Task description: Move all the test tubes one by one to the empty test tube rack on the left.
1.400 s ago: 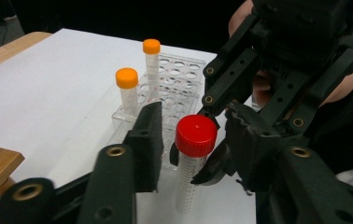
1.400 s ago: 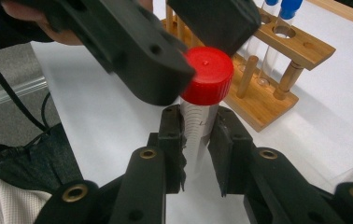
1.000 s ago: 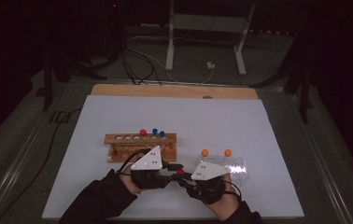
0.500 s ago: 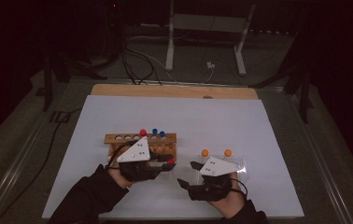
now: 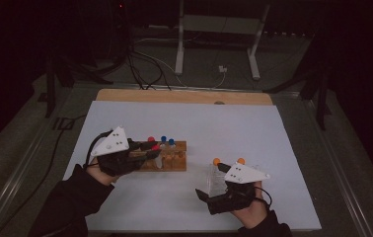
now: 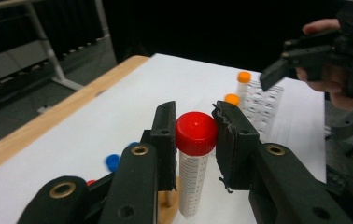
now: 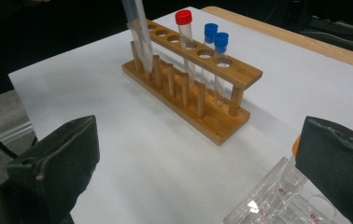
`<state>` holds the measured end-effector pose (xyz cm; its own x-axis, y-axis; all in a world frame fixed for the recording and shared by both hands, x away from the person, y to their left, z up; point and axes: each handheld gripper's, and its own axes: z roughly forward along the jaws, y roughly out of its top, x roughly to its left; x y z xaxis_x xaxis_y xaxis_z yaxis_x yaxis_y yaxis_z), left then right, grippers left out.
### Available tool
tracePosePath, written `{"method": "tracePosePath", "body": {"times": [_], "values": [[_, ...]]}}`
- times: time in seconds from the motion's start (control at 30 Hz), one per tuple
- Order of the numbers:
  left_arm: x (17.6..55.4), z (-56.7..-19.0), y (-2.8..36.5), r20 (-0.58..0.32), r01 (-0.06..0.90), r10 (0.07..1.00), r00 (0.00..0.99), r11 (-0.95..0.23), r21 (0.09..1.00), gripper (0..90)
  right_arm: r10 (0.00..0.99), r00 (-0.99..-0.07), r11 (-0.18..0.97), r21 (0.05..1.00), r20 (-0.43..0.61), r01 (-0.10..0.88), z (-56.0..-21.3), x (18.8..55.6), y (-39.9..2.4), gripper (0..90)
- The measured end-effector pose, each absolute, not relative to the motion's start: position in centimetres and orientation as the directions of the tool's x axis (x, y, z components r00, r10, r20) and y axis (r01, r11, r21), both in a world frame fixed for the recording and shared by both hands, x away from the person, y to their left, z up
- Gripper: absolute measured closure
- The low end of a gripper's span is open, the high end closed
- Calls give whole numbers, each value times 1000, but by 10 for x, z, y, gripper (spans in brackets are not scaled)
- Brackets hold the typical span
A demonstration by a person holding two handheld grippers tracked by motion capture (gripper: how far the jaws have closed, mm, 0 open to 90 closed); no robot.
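Your left claw (image 6: pixel 195 140) grips the red-capped tube (image 6: pixel 194 158) just over the wooden rack (image 5: pixel 167 160); your right claw (image 7: pixel 198 177) has just been opening, wide, nothing between; next, line the tube over a free hole and lower it.

High view: above, looking forward and down on the desk (image 5: pixel 273 123). Gripper views: low, close; both share the wooden rack (image 7: pixel 221 123).

Left claw (image 6: pixel 194 140) carried red-capped tube (image 6: pixel 194 154) to rack (image 5: pixel 167 160), right claw (image 5: pixel 213 183) opened
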<state>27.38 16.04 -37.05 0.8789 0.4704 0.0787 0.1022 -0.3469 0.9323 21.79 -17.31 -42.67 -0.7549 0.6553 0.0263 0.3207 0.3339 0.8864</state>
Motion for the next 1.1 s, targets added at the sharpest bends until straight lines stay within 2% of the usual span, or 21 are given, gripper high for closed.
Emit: {"method": "tracePosePath", "body": {"times": [0.47, 0.73, 1.1], "values": [[300, -361, 203, 100, 118, 602, 792, -312, 943, 717, 671, -741, 327, 894, 7, 305, -423, 217, -184, 0], [320, -379, 206, 74, 157, 650, 756, -290, 944, 718, 679, -734, 323, 897, 3, 302, -424, 217, -188, 0], [335, -411, 201, 30, 209, 659, 751, -281, 937, 717, 682, -731, 309, 898, 21, 314, -425, 217, -193, 0]]}}
